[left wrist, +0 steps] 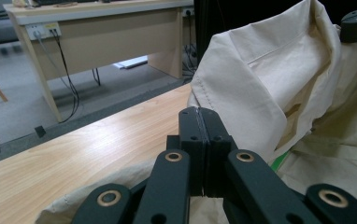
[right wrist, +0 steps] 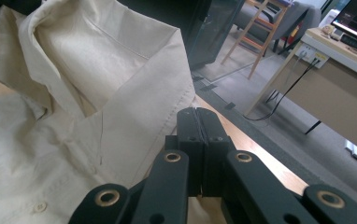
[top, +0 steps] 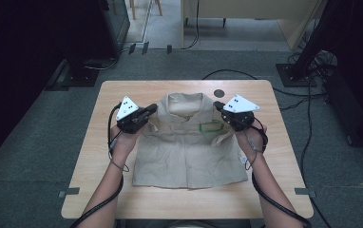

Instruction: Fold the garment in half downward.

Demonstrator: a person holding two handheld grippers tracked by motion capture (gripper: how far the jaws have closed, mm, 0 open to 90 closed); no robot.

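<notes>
- High view: the beige shirt (top: 189, 147) lies flat in the middle of the tabletop (top: 89, 171), collar at 12 o'clock and hem at 6 o'clock, so its long way runs 12 to 6.
- The left gripper (top: 152, 110) sits at the shirt's 10 o'clock shoulder and the right gripper (top: 217, 107) at the 2 o'clock shoulder. Each looks about as near to its own shoulder as the other.
- Left gripper view: the jaws are pressed tight together. Cloth lies just past them toward 1 o'clock. I cannot tell if cloth is pinched.
- Right gripper view: the jaws are clenched too. The collar rises toward 10 o'clock. I cannot see a pinch here.
</notes>
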